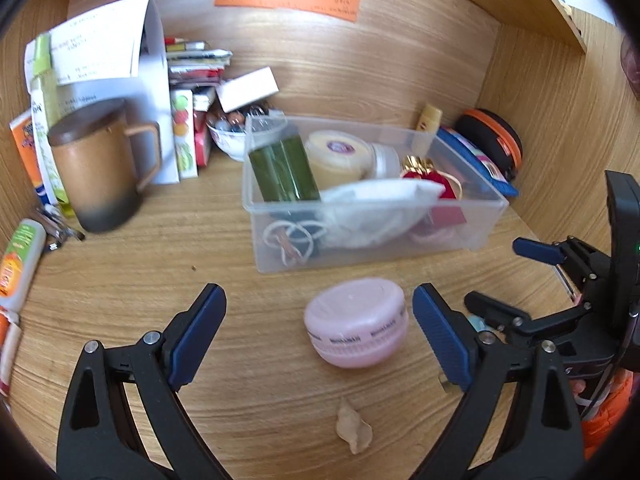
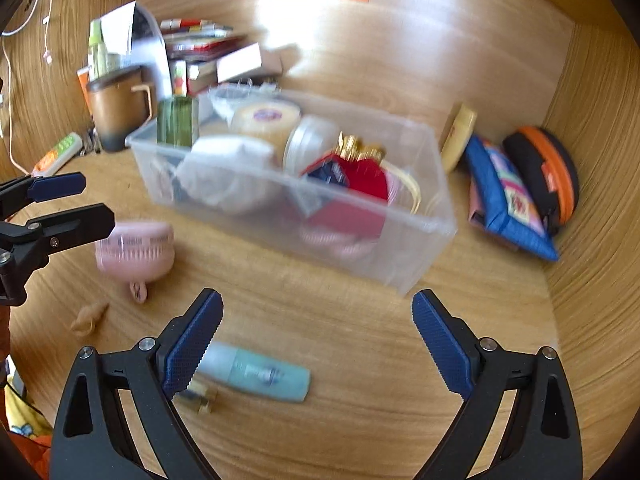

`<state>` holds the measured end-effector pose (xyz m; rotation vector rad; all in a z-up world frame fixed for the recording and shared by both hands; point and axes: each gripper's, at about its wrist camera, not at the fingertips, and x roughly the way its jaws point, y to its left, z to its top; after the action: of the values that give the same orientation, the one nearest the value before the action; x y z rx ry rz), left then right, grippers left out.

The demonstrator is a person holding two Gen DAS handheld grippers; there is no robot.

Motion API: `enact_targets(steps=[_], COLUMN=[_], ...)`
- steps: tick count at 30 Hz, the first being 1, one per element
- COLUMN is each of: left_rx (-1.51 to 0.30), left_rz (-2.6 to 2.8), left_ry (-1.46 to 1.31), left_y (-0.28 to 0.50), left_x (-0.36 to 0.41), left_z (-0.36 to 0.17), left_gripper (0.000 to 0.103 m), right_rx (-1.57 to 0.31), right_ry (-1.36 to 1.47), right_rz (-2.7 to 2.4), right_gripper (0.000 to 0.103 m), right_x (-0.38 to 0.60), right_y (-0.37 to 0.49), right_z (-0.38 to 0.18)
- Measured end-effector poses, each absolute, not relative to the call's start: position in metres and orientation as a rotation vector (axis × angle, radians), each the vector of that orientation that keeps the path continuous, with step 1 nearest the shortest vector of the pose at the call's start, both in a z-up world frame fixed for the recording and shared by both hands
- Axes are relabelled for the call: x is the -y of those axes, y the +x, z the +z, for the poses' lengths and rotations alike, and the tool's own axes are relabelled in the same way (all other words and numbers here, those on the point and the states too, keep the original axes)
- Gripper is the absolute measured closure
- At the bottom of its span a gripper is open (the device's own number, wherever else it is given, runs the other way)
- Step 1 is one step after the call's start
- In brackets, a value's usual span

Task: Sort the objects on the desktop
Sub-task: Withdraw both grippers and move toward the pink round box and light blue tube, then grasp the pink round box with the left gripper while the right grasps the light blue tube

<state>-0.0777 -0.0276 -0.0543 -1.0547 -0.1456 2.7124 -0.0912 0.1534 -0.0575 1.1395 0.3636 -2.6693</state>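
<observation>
A clear plastic box (image 1: 472,222) (image 2: 420,256) on the wooden desk holds a green bottle (image 1: 284,170), a cream jar (image 1: 336,156), a white mask and a red pouch (image 2: 360,176). A pink round jar (image 1: 356,322) (image 2: 134,250) lies on the desk in front of the box, between my left gripper's fingers but not touched. My left gripper (image 1: 320,334) is open and empty. My right gripper (image 2: 318,340) is open and empty above a teal tube (image 2: 260,374) lying on the desk. The right gripper (image 1: 496,276) also shows at the right of the left wrist view.
A brown mug (image 1: 98,164), papers and small boxes stand at the back left. A blue pouch (image 2: 508,200) and a black-and-orange case (image 2: 548,174) lie in the right corner. A small shell (image 1: 354,426) and a tiny gold piece (image 2: 200,398) lie on the desk. Wooden walls enclose three sides.
</observation>
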Motion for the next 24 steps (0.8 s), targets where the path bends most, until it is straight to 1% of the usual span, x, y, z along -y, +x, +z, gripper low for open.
enact_targets(steps=[7,18,24], left_rx=[0.159,0.148,0.166], left_rz=[2.666,2.639,2.646], left_ry=[-1.099,-1.202,-1.236], left_y=[-0.079,-0.089,-0.096], left_x=[0.019,0.009,0.010], left_z=[-0.068,-0.086,-0.089], left_gripper=[0.008,0.008,0.008], right_rx=[-0.279,-0.236,-0.266], right_ry=[1.251,1.335,1.347], right_rz=[-2.562,-2.475,-2.449], right_gripper=[0.008,0.008,0.008], right_x=[-0.152,-0.149,-0.143], right_y=[-0.090,-0.093,-0.090], right_z=[-0.076,-0.087,-0.091])
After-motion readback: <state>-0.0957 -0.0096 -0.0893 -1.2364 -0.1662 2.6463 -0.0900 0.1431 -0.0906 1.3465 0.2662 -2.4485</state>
